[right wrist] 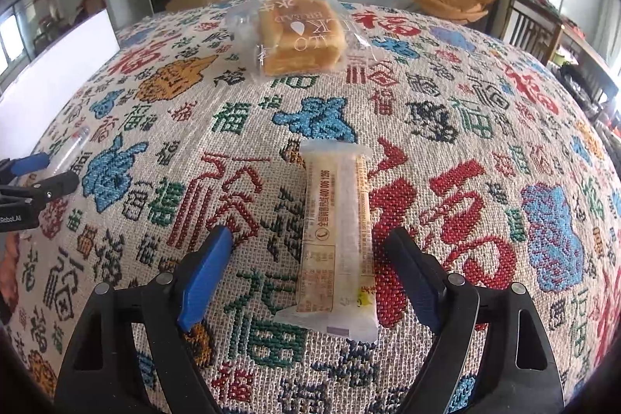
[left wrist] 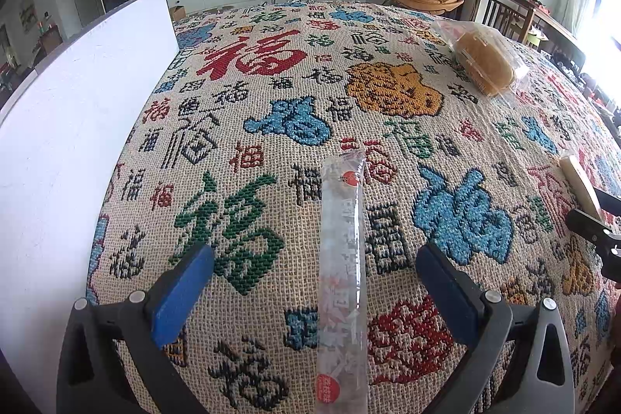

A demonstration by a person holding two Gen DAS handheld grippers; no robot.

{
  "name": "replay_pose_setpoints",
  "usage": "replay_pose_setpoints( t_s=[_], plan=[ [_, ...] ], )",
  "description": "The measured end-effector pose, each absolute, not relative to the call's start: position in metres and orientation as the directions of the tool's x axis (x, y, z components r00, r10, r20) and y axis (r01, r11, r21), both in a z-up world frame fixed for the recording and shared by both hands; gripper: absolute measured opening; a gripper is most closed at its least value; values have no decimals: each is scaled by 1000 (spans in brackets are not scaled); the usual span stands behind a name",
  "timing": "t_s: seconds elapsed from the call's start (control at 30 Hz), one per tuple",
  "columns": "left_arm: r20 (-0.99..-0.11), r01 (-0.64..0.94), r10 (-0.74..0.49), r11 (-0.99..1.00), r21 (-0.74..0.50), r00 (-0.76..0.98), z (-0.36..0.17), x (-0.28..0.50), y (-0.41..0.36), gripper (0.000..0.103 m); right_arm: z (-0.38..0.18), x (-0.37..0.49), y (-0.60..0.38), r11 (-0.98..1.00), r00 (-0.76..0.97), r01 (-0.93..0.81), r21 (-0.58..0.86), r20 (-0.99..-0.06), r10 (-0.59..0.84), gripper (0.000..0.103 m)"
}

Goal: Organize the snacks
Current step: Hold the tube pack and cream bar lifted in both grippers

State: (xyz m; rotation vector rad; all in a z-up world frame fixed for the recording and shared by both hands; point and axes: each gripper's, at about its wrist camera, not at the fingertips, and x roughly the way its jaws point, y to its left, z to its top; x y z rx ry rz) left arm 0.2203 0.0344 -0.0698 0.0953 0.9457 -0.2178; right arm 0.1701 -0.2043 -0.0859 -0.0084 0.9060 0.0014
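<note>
While lying flat on the woven cloth with coloured Chinese characters, long clear-wrapped snack stick sits between left gripper fingers, untouched, long axis running straight away toward the white board's far end. Left jaws wide open, holding nothing. Right gripper likewise wide open, empty, straddling pale yellow flat snack bar packet, long axis pointing away toward bagged sliced bread loaf at cloth's far side. White board standing along cloth's left edge.
</note>
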Motion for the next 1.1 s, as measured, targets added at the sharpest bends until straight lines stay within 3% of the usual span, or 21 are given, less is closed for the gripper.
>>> replay_pose_setpoints(
  t_s=[0.8, 0.93, 1.0, 1.07, 1.1],
  plan=[
    [-813, 227, -142, 974, -13, 564, -71, 220, 35, 103, -85, 170, -204, 1000, 617, -5, -7, -787, -3, 85],
    [-863, 268, -149, 963, -16, 483, -68, 221, 33, 102, -85, 170, -205, 1000, 617, -5, -7, -787, -3, 85],
    [-880, 289, -151, 957, -16, 451, -64, 218, 30, 86, -85, 170, -205, 1000, 617, -5, -7, -787, -3, 85],
    [-881, 313, -164, 950, -19, 444, -55, 213, 28, 31, -85, 170, -205, 1000, 617, -5, -5, -787, -1, 85],
    [-887, 308, -159, 951, -20, 433, -53, 213, 29, 22, -84, 170, -205, 1000, 618, -5, -2, -786, 2, 85]
  ],
)
